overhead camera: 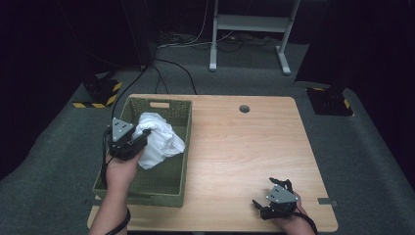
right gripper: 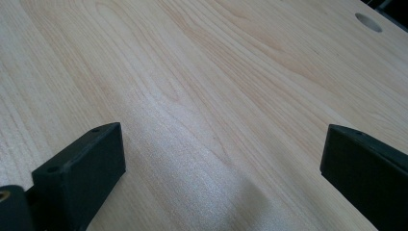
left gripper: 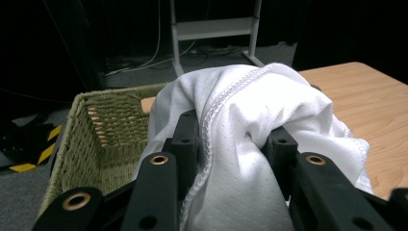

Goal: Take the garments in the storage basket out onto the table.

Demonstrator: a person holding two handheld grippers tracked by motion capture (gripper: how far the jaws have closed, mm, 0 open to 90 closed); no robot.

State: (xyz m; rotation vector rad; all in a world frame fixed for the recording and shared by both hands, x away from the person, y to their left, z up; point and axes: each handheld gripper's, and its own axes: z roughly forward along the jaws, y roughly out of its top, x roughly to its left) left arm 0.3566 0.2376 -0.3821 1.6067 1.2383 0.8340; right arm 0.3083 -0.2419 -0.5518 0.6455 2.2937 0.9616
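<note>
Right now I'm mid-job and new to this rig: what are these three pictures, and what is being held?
No robot: a person holds hand-held tongs in each hand. The high view looks down on the light wooden table. At its left, the left tongs are shut on a crumpled white mesh cloth above the green woven basket. The left gripper view looks along those black jaws, with the cloth bunched between them. The right tongs rest near the table's front right corner, open and empty; the right gripper view shows bare wood between their jaws.
</note>
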